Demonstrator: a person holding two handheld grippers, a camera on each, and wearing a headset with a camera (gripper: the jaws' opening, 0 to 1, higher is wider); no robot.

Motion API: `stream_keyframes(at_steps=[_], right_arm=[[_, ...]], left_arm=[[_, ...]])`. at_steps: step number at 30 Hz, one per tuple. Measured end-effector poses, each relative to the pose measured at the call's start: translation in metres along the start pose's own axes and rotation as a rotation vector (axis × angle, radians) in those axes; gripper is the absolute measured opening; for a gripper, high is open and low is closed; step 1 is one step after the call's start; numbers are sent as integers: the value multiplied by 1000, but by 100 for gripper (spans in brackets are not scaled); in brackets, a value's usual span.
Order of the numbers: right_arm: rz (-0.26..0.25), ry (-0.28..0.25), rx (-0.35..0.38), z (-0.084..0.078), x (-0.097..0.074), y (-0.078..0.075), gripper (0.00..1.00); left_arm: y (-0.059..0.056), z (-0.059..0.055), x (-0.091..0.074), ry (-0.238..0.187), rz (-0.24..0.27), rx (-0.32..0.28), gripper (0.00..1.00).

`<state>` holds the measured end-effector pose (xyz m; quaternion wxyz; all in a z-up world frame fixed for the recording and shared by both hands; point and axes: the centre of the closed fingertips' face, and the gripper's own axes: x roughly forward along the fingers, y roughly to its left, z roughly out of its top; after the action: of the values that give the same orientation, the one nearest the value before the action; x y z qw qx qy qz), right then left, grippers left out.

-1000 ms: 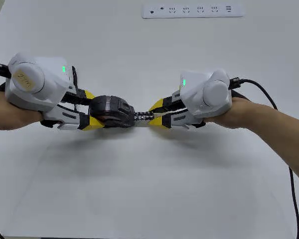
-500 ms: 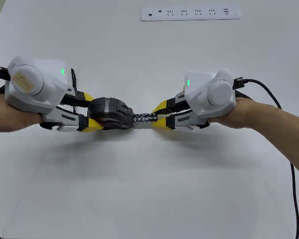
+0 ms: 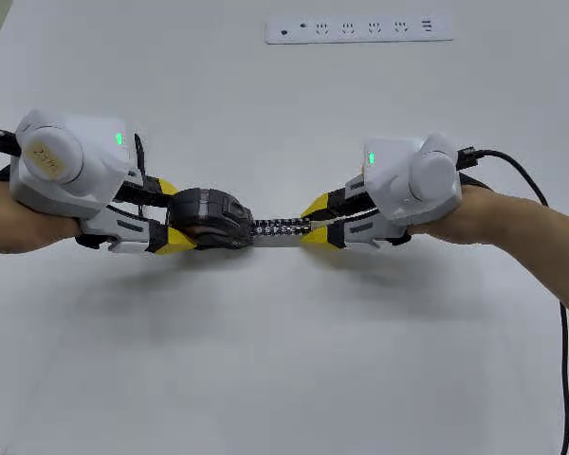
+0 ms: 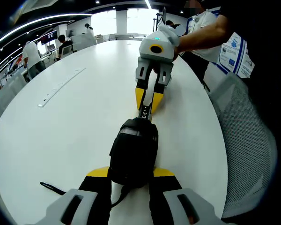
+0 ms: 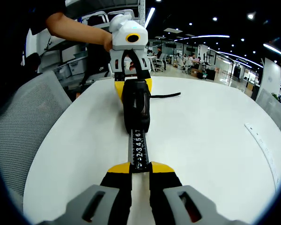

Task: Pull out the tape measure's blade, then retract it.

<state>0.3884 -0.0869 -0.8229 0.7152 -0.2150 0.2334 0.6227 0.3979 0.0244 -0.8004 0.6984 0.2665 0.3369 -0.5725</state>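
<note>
head view: over the white table [image 3: 266, 360], the left gripper [image 3: 175, 212] clamps the case [image 3: 211, 217]; the right gripper [image 3: 313, 222] pinches the blade [image 3: 281, 228] tip, with a short stretch out between them. left gripper view: the case hides most of the blade. right gripper view: numerals [image 5: 138, 143] read 2 to 7 (too small from the head).

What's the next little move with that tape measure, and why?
Probably draw the right gripper farther from the case, toward the person's right. It is shut on the end of the blade, the left gripper clamps the case, and just a short numbered stretch of blade is out.
</note>
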Motion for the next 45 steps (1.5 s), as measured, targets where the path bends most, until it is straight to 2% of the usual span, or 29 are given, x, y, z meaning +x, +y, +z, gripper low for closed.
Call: stream_keyframes(at_steps=[45], right_arm=[[17,15,20,-25,-28,-4,12]], left_arm=[[2,0,3,-4,2,-8,28]])
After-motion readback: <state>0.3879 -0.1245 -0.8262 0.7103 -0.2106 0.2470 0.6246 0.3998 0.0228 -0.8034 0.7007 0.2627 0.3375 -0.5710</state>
